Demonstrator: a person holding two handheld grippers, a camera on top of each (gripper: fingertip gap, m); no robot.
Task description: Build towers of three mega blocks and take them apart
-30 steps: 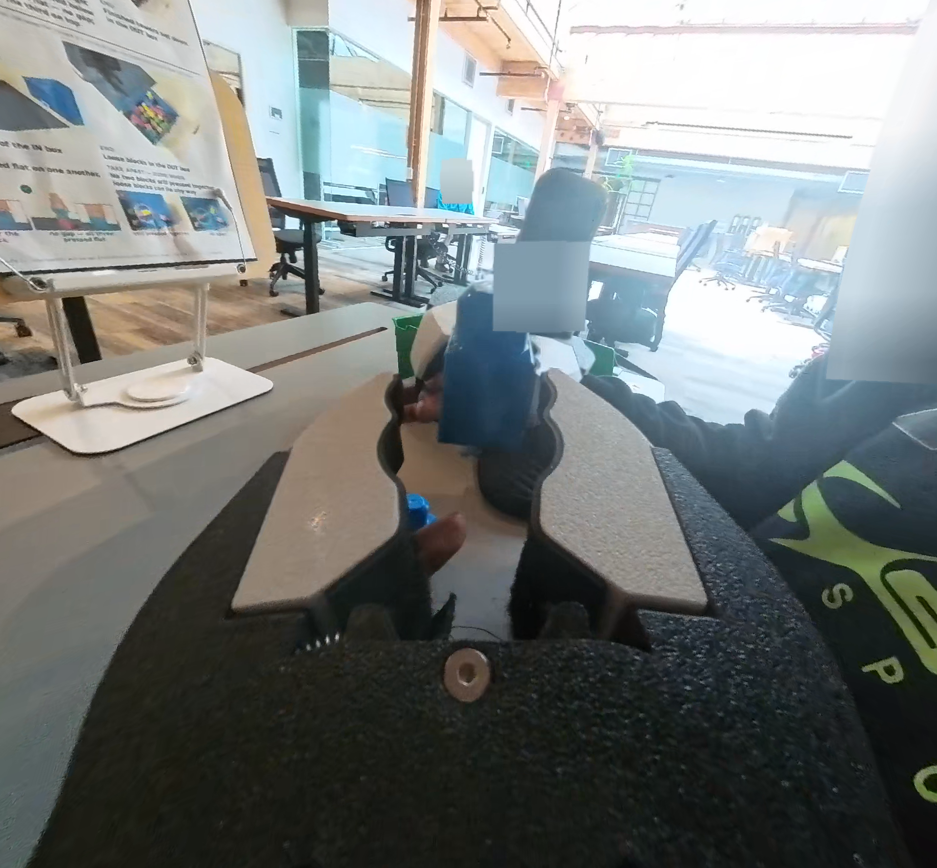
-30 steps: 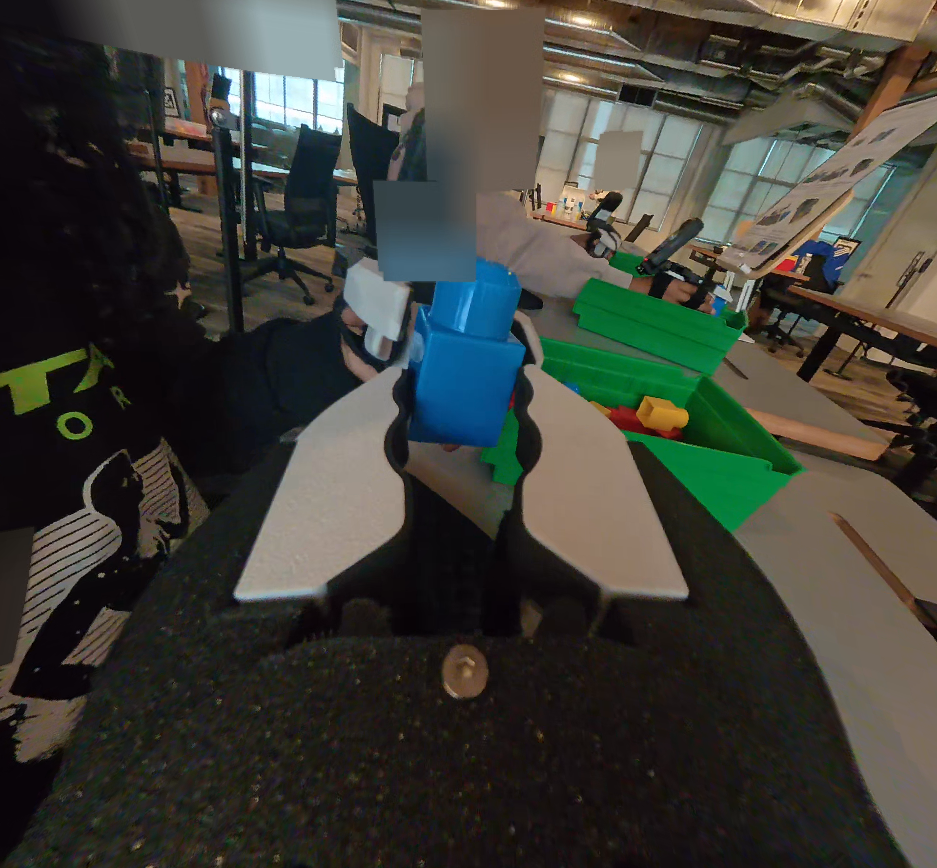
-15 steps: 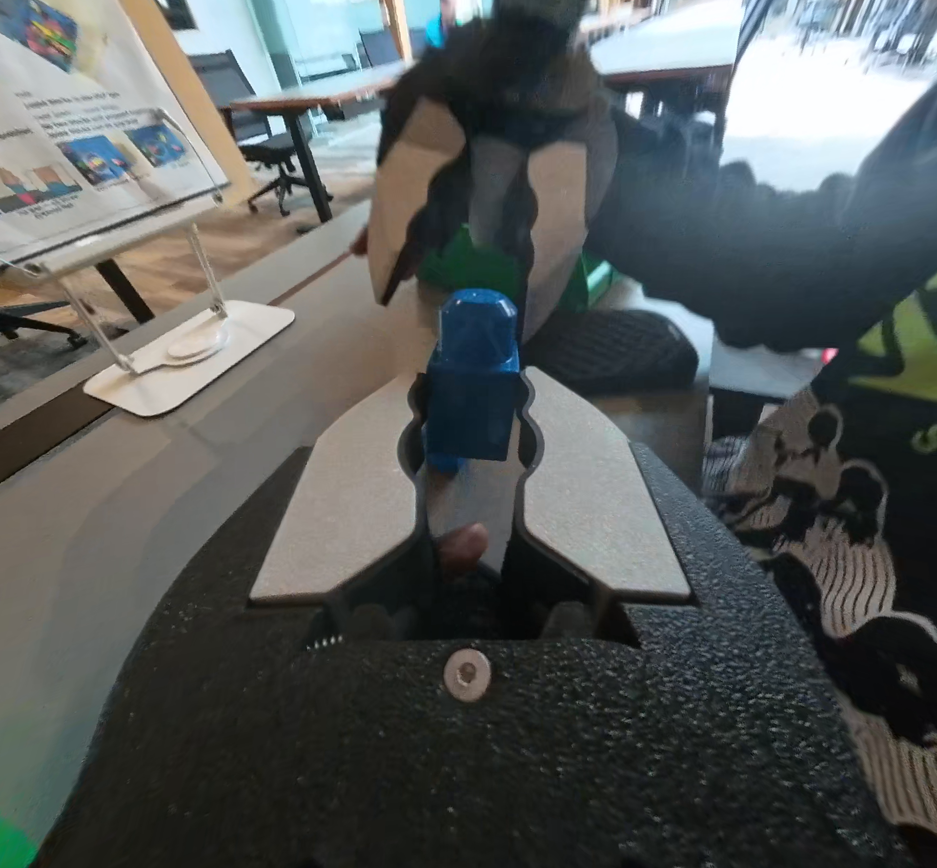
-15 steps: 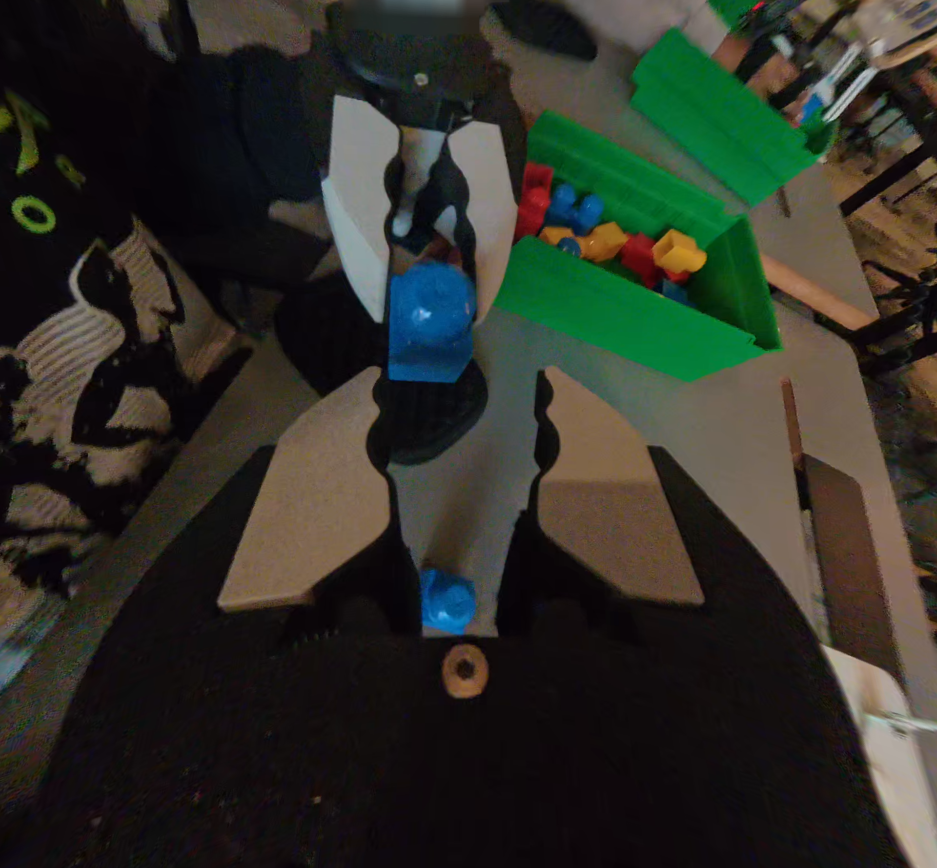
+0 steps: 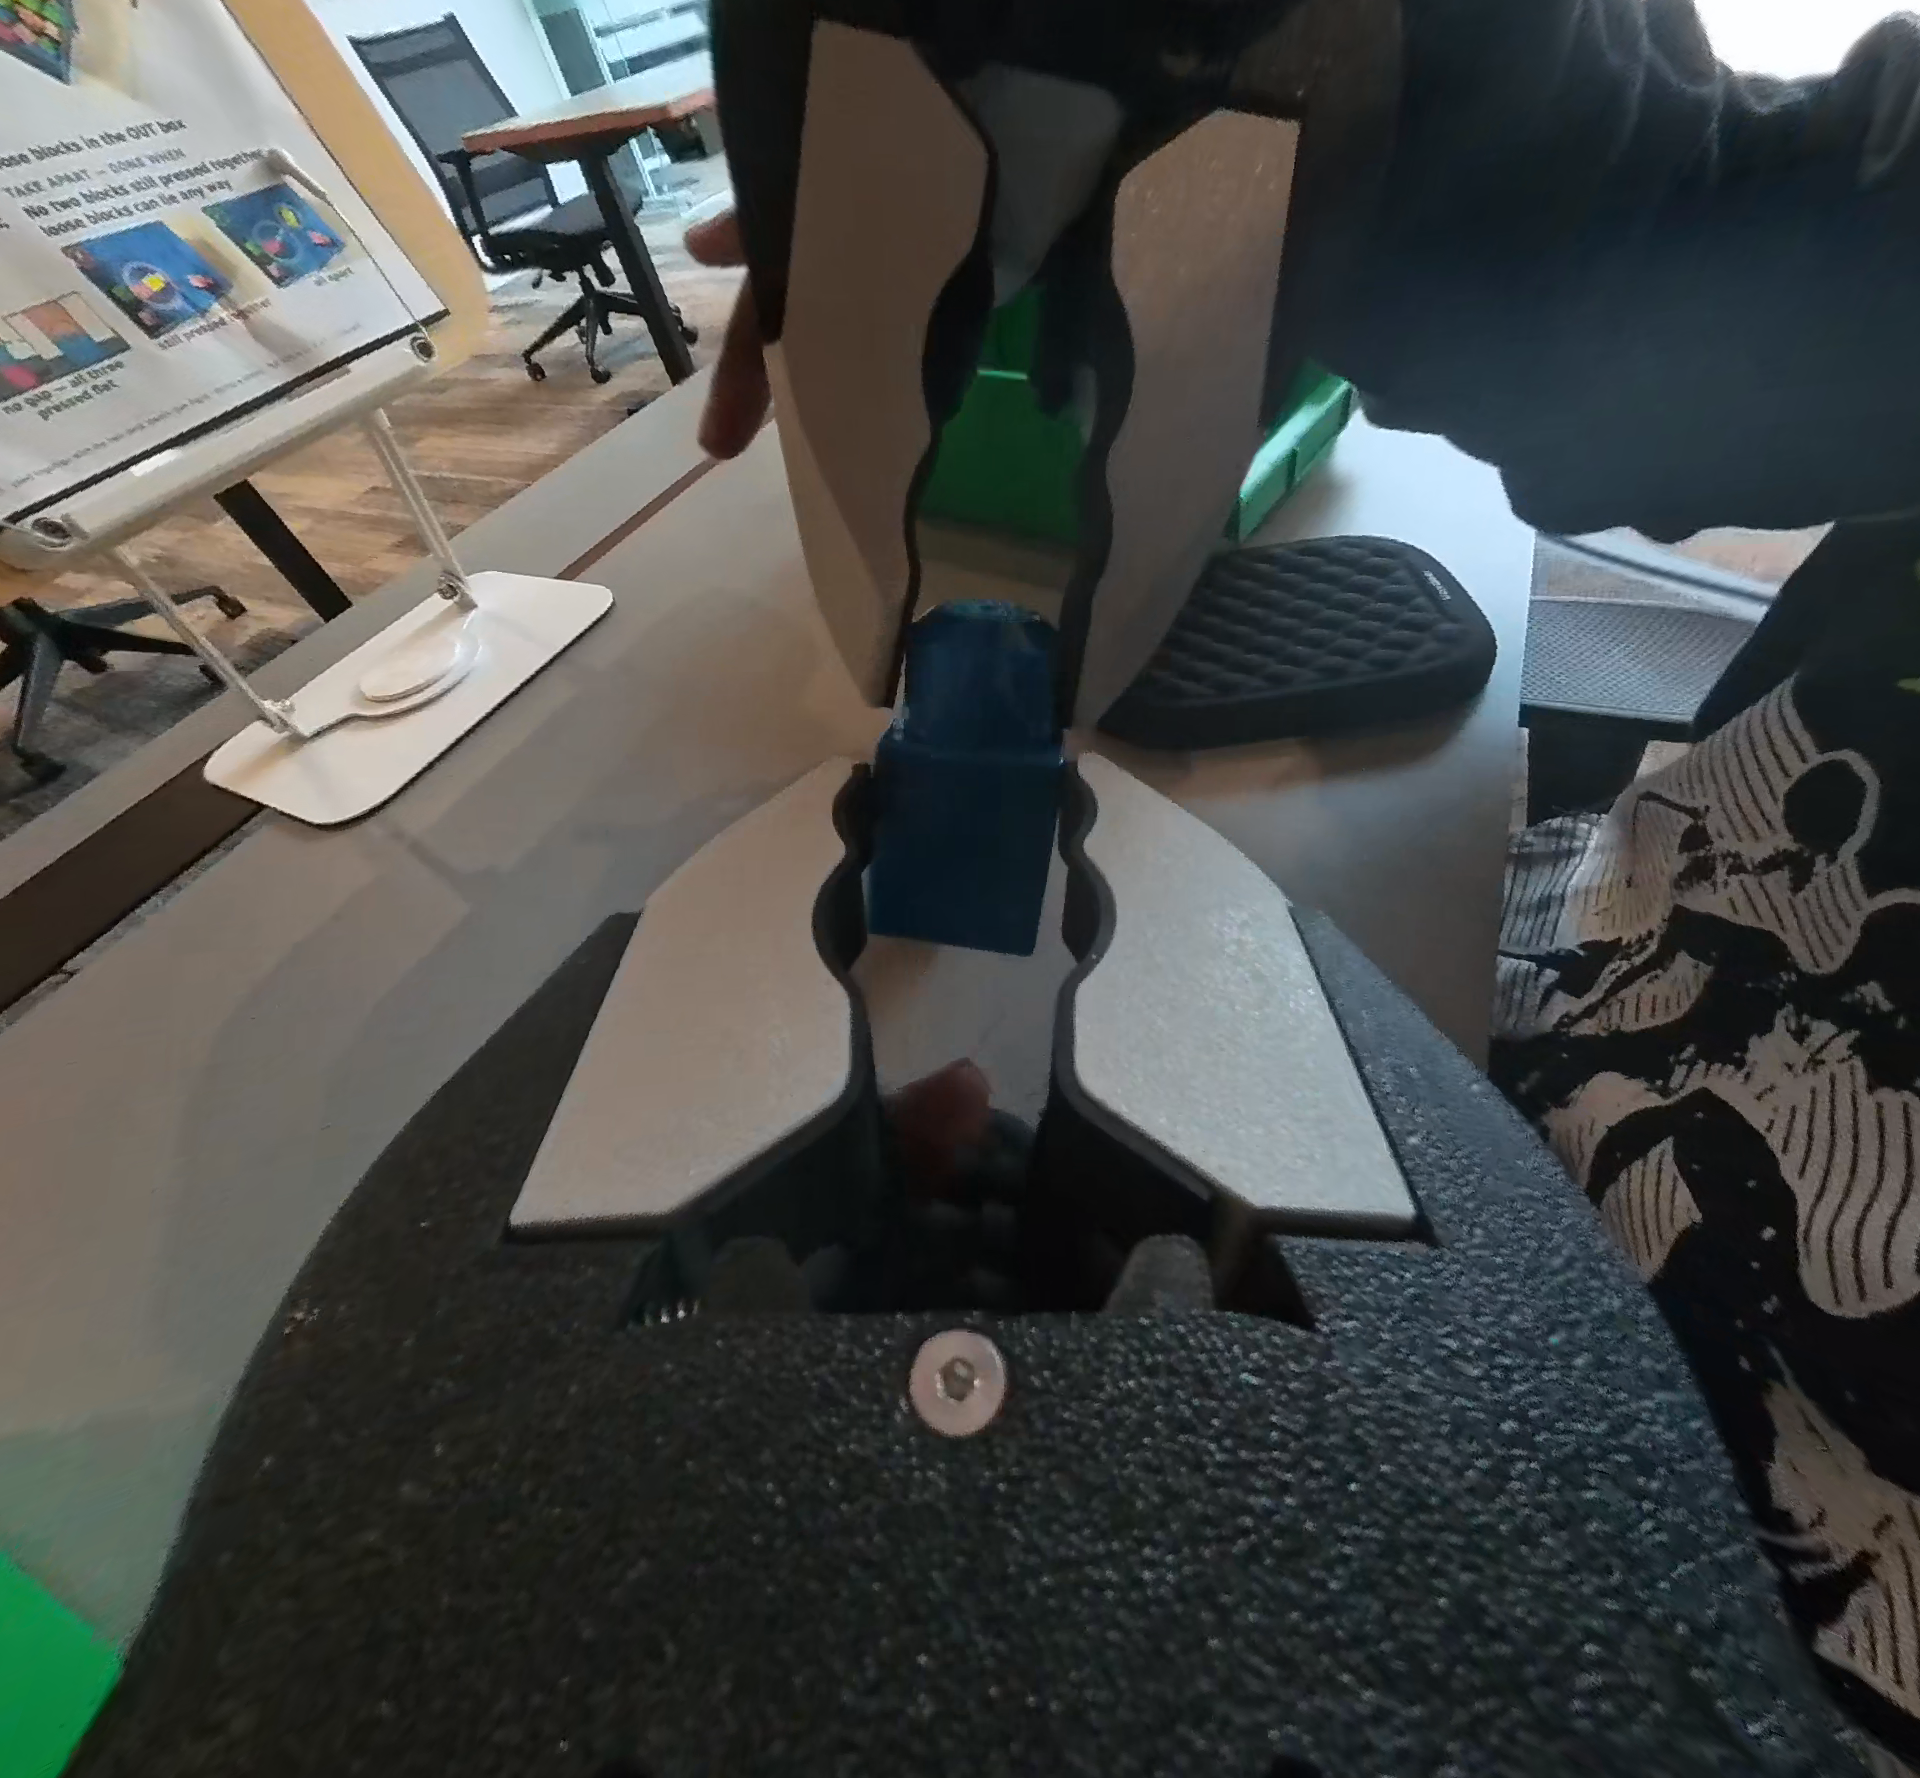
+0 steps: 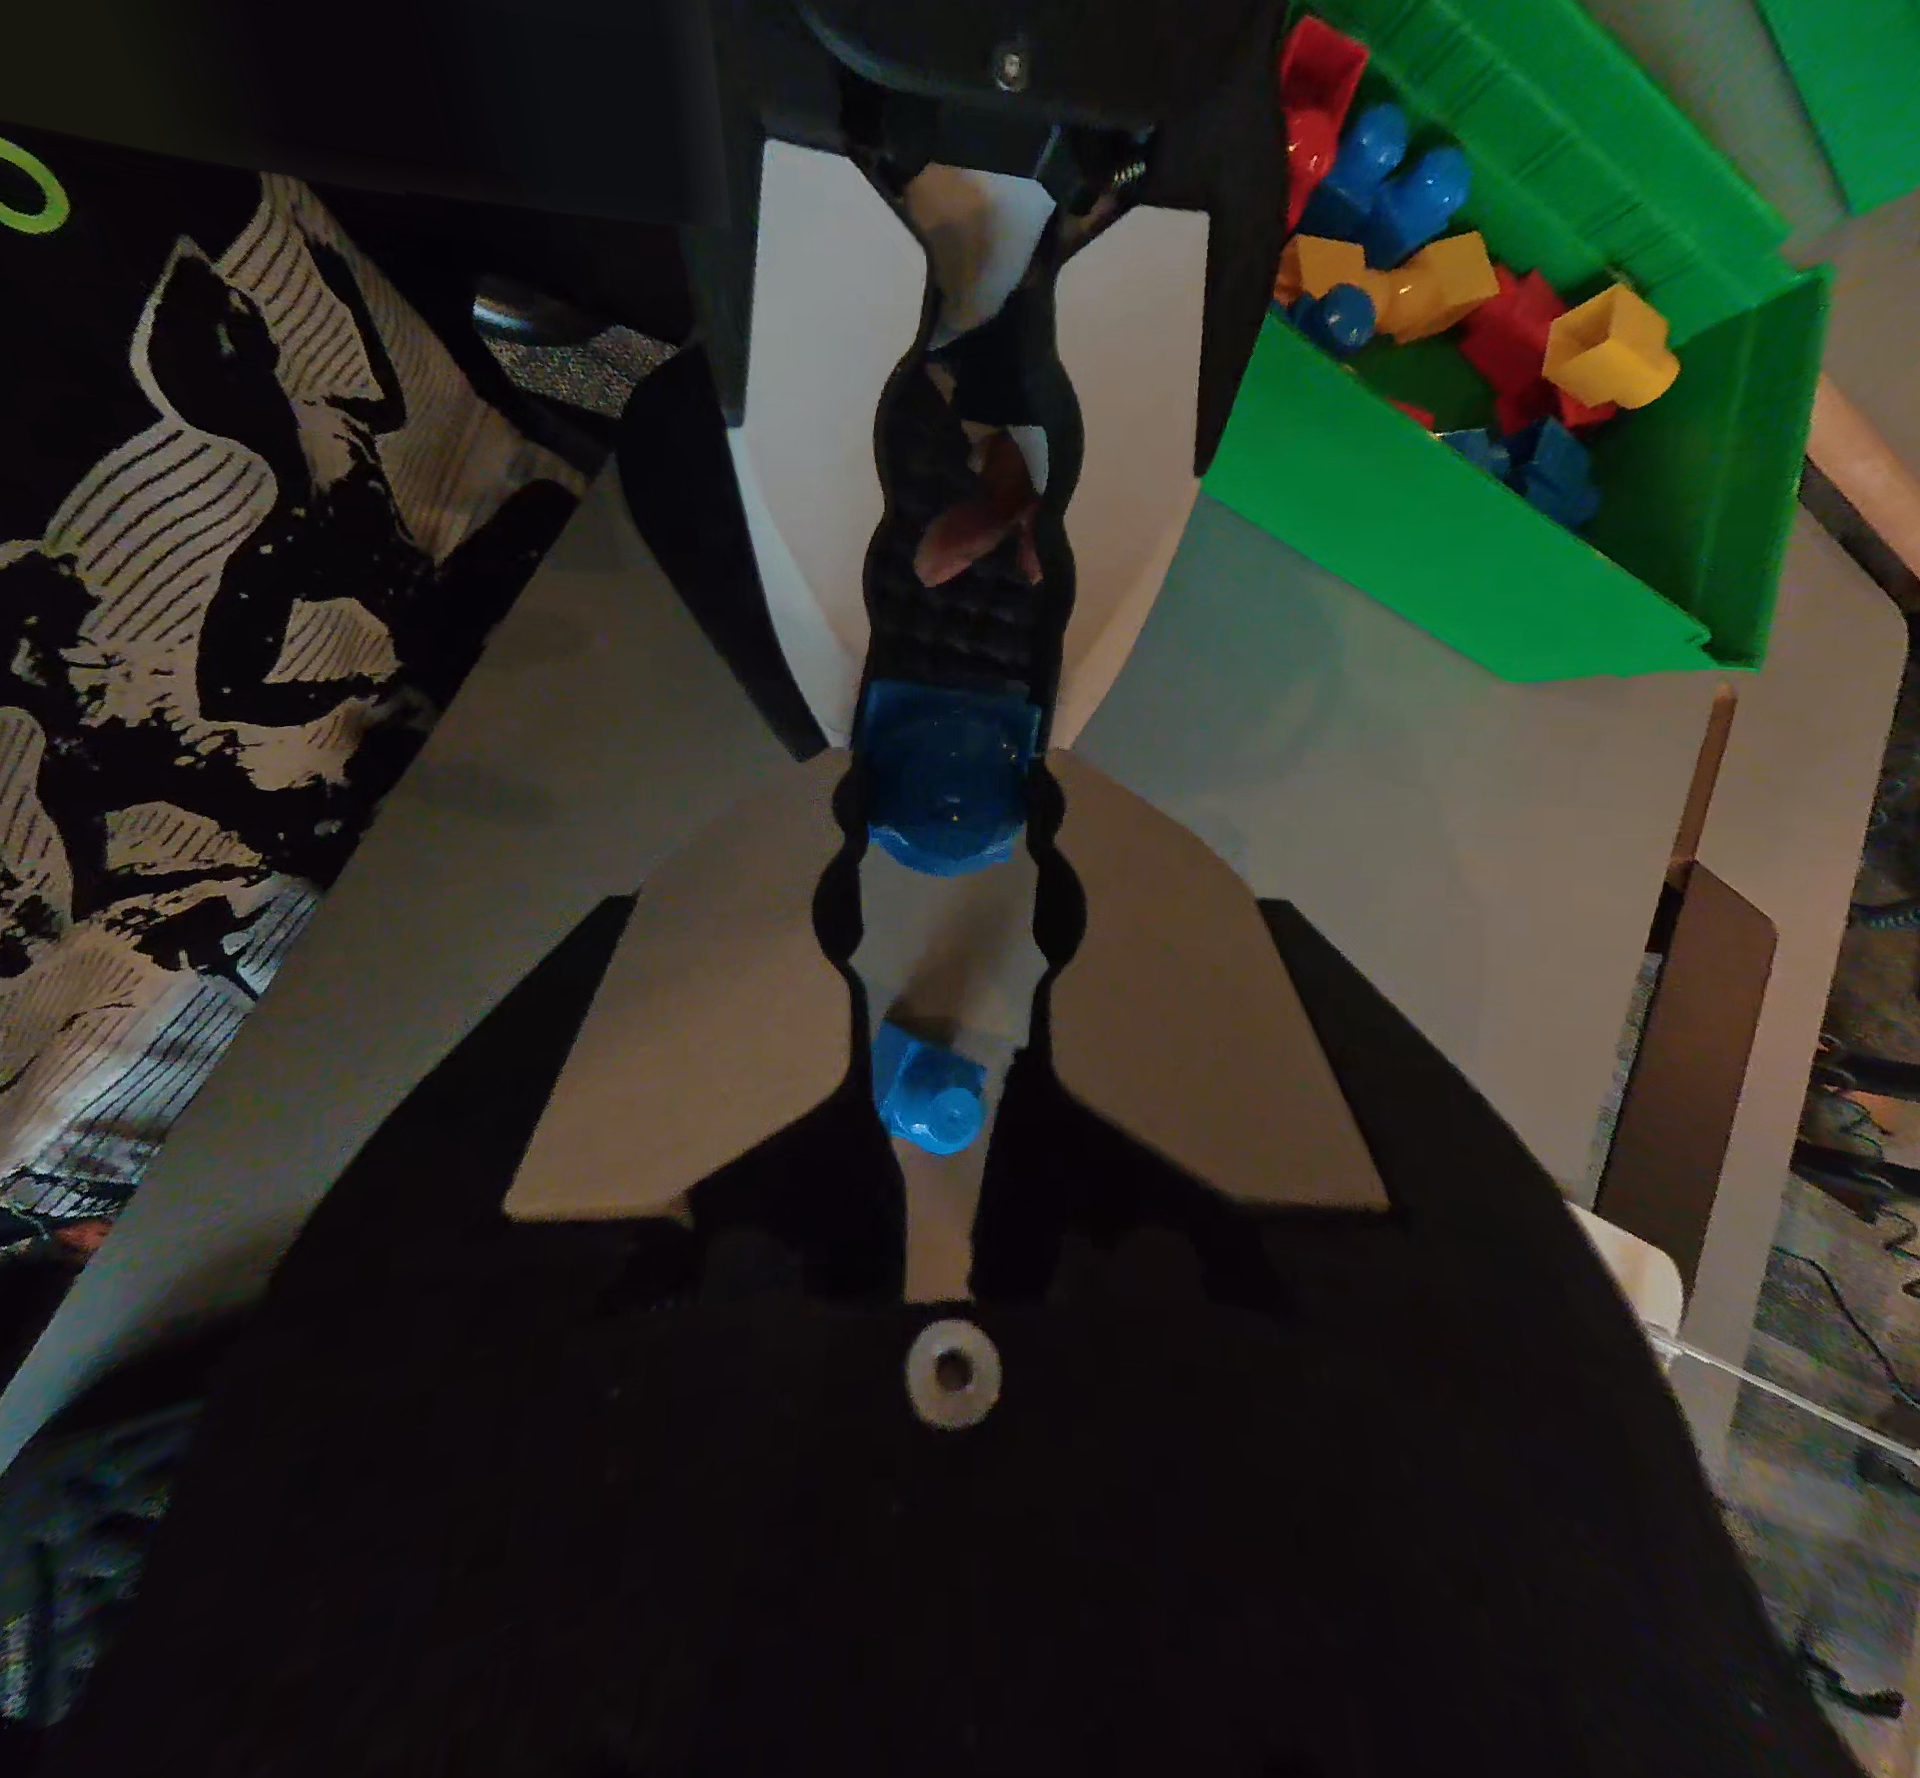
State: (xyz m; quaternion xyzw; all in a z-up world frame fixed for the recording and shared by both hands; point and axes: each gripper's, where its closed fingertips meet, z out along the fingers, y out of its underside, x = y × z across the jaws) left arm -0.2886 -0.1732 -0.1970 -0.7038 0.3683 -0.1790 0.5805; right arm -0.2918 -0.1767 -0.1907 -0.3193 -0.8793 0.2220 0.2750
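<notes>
A blue mega block [image 5: 961,845] is held a little above the grey table [image 5: 312,1001]. My left gripper [image 5: 966,793] is shut on its square base. My right gripper [image 5: 977,689] comes down from above, and its fingers close on the block's top stud. In the right wrist view I look down on the same block [image 6: 945,783], held between my right gripper [image 6: 945,793] and the left gripper [image 6: 945,731] opposite it. A second, loose blue block [image 6: 925,1094] lies on the table below, seen through the gap between my right fingers.
A green bin [image 6: 1455,565] with several red, blue and yellow blocks stands to the right; it also shows in the left wrist view [image 5: 997,461]. A black pad [image 5: 1299,648] lies at the table edge. An instruction sheet stand [image 5: 416,658] stands at the left. Left and right tips are no more than a few centimetres apart.
My right gripper let go of a blue block, which now lies on the table. It then came down and closed on the stud of the block held by my left gripper.
</notes>
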